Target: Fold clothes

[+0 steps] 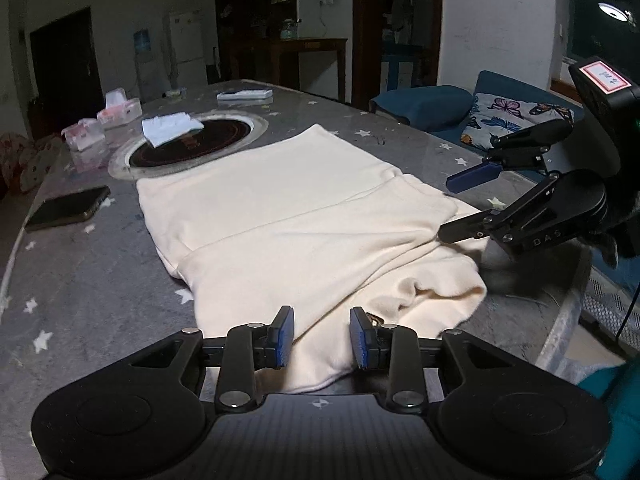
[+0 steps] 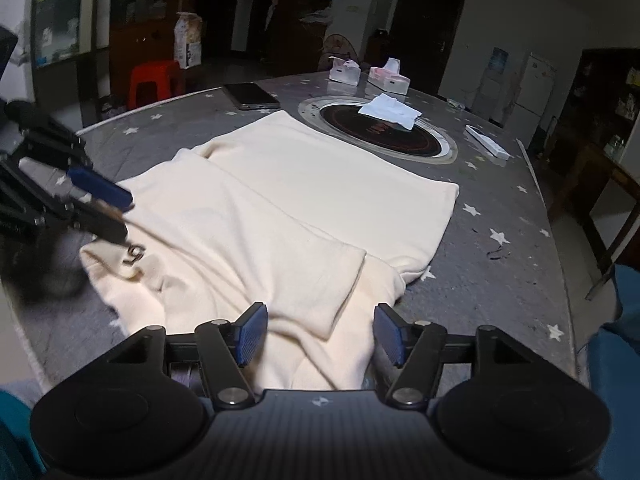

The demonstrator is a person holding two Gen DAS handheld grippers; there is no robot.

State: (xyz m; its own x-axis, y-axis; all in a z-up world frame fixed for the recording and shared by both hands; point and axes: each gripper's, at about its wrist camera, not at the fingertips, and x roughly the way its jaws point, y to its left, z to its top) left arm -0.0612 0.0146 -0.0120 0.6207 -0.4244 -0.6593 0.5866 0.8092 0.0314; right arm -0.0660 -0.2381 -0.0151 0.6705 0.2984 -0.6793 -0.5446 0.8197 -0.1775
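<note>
Dim room behind, with dark cabinets, a white fridge (image 2: 534, 80) and a blue sofa (image 1: 516, 92) carrying a butterfly cushion (image 1: 516, 114). Filling the foreground is a grey table (image 1: 80, 280) dotted with white stars, with a round black hob (image 2: 384, 130) set in its middle.

Across the near half of the table lies a cream garment (image 1: 296, 208), partly folded, flat at the far end by the hob and bunched at the near end. One folded flap rests over the body in the right wrist view.

Left gripper (image 1: 322, 336) sits low over the garment's near edge, its blue pads (image 1: 286, 332) spread apart with cloth lying between them, not pinched. Right gripper (image 2: 320, 332) also hangs over the near bunched part, its fingers wide apart; seen from the left wrist view, one finger tip reaches the garment's edge, though contact is unclear.

Smaller things lie well apart from the garment: a dark phone (image 1: 68, 208) by the table's edge, a white cloth (image 2: 390, 114) on the hob, tissue packs (image 2: 390, 78) beyond it, and a slim white box (image 2: 488, 142).
</note>
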